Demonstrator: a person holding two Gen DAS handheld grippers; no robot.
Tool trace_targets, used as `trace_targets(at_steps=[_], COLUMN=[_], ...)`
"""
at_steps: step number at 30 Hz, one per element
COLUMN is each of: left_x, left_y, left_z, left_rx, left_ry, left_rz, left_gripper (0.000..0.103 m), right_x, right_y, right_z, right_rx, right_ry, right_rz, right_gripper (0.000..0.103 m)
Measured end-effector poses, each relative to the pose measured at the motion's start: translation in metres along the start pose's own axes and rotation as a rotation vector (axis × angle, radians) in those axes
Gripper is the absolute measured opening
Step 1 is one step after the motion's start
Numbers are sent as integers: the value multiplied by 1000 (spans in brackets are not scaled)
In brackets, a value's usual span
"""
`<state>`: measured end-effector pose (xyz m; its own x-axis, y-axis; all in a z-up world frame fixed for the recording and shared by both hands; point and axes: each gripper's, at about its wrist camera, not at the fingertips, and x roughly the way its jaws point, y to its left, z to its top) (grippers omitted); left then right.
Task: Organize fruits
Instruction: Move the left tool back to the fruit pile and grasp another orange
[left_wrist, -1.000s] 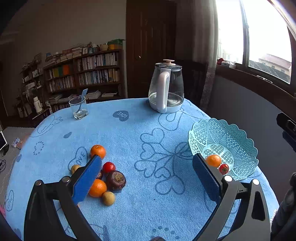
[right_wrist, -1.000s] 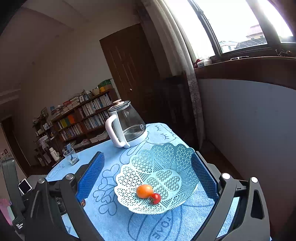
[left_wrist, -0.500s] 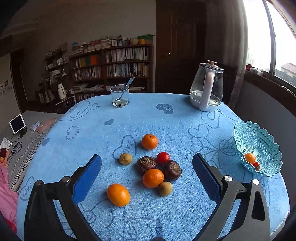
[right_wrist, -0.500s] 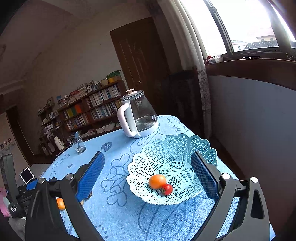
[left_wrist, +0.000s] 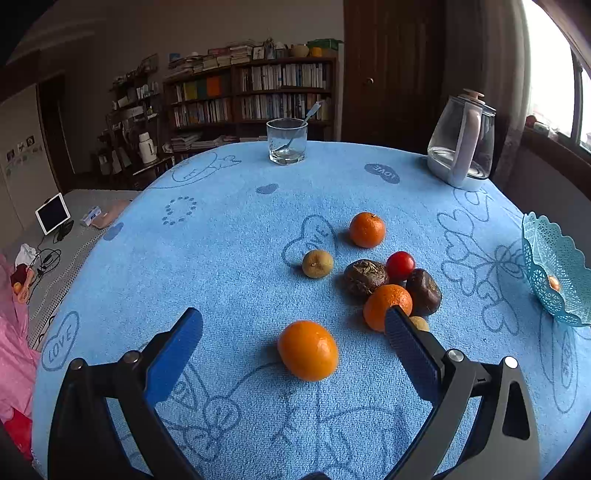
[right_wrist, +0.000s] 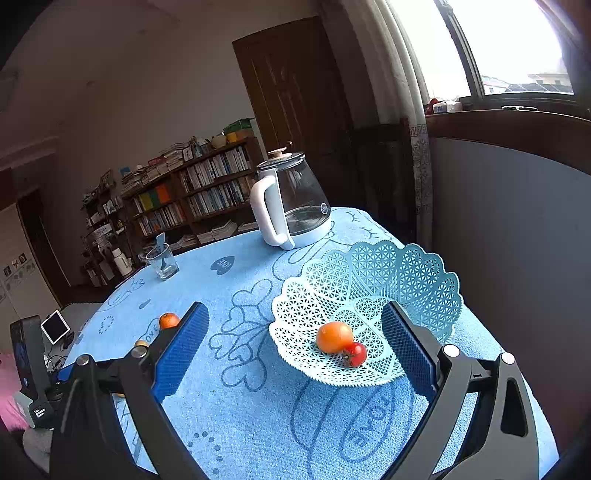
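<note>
My left gripper (left_wrist: 293, 328) has jaws wide apart, empty, framing a round orange (left_wrist: 308, 350) on the blue-clothed surface (left_wrist: 221, 258); no clear long axis. More fruit clusters just right of it. My right gripper (right_wrist: 295, 325) has jaws wide apart, empty, above the teal basket (right_wrist: 424, 280) holding an orange fruit (right_wrist: 334, 336) touching a tomato (right_wrist: 356, 354). Kettle (right_wrist: 291, 206), glass (left_wrist: 287, 141), bookshelf behind.

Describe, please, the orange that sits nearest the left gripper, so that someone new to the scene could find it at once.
Start at the round table under its blue cloth and find the fruit cluster right of centre. The orange lies alone on the cloth, in front of that cluster, between the open fingers of the left gripper. Unlike the two other oranges, it touches no fruit and looks the largest.
</note>
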<state>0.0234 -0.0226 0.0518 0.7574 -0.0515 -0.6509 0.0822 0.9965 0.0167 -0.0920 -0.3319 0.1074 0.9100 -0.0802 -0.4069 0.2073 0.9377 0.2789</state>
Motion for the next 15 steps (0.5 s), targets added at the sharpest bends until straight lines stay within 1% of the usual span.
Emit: trace_targets(at_steps=[10, 11, 12, 14, 15], left_x=[24, 26, 28, 32, 33], left_y=[3, 3, 3, 4, 4], left_z=[-9, -10, -10, -12, -12], left_rx=[20, 21, 23, 22, 21], left_ry=[59, 64, 70, 88, 93], left_rz=[-9, -10, -14, -26, -30], left_gripper=[97, 95, 89, 86, 82], right_x=[15, 16, 18, 21, 23], right_y=[20, 22, 24, 27, 28], right_z=[-16, -18, -19, -22, -24], right_rx=[-51, -56, -62, -71, -75], right_ry=[58, 64, 70, 81, 87], right_rz=[22, 24, 25, 30, 32], right_gripper=[96, 96, 96, 96, 96])
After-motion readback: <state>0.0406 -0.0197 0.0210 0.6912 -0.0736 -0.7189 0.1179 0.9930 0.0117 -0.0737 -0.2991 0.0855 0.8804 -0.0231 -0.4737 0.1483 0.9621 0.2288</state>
